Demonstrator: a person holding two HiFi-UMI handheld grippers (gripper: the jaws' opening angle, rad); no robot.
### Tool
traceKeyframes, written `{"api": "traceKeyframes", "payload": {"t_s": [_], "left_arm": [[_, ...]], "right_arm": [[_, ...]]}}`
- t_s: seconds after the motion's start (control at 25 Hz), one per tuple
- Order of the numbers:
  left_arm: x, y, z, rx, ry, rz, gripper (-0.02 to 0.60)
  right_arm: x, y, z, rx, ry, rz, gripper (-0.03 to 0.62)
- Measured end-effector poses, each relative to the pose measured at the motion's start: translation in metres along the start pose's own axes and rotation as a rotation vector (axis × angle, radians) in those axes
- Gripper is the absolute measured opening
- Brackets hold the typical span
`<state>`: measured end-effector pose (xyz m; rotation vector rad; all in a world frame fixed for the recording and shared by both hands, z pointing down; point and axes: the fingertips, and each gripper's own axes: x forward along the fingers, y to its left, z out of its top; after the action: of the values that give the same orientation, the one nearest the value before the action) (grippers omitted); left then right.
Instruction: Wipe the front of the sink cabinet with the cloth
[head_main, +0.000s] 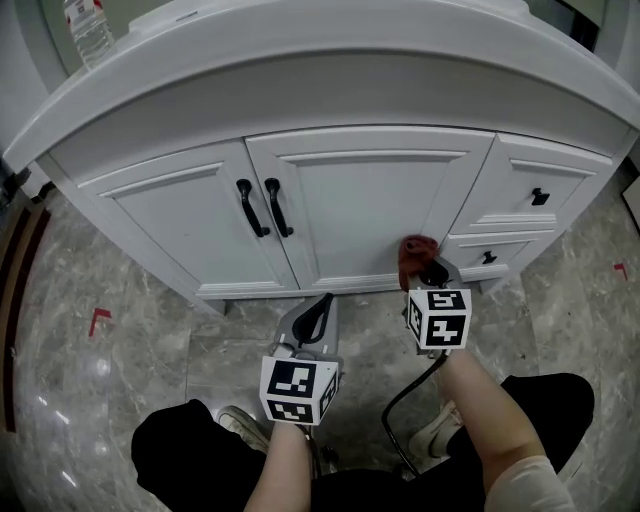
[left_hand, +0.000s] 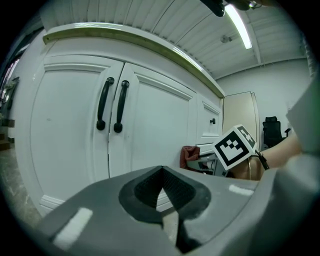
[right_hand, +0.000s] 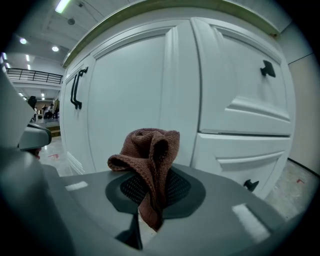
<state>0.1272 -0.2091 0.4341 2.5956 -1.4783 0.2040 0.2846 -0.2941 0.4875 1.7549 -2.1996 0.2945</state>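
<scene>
The white sink cabinet (head_main: 370, 200) fills the upper half of the head view, under a curved white tabletop (head_main: 300, 70). Its front has two doors side by side, each with a black bar handle – one (head_main: 252, 208) just beside the other (head_main: 277, 207) at the middle seam. To the right are two stacked drawers, the upper with a black knob (head_main: 540, 196) and the lower with another (head_main: 488, 257). Below it lies a grey marbled floor (head_main: 130, 340) with a red corner mark (head_main: 98, 320) at the left.

The person's legs and a light shoe (head_main: 240, 425) show at the bottom edge, with both forearms reaching forward.

The right gripper (head_main: 430, 275) is held low at the cabinet's front, by the upright strip between the right door and the lower drawer. Its jaws are closed on the cloth (head_main: 417, 255), a reddish-brown piece bunched into a loose roll that stands up above the jaws' pads (right_hand: 150, 160). The cloth is right at the cabinet's face – whether it touches cannot be told. A black cable (head_main: 405, 400) trails back from this gripper.

The left gripper (head_main: 322, 305) hangs over the floor, short of the cabinet's base and apart from the right one. Its jaws are brought together at the tips with nothing between them (left_hand: 161, 192).
</scene>
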Motion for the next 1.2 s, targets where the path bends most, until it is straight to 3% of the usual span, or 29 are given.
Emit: {"api": "traceKeyframes", "payload": {"t_s": [0.32,0.44,0.92,1.2], "left_arm": [[0.011,-0.013,-0.006,0.007,0.015,-0.021,0.000],[0.008,-0.005,-0.012,0.000,0.021,-0.001,0.000],[-0.031,0.073,-0.043,-0.054,0.068,0.146,0.000],[-0.057,0.107,-0.055,-0.079,0.079,0.210,0.000]], "right_arm": [[-0.017,-0.037,-0.010,0.056,0.024,-0.088,0.084],[-0.017,-0.030,-0.014,0.067,0.024,-0.077,0.083],[0.038,0.142,-0.054,0.016,0.096,0.210,0.083],[0.065,0.203,-0.061,0.073,0.136,0.298,0.083]]}}
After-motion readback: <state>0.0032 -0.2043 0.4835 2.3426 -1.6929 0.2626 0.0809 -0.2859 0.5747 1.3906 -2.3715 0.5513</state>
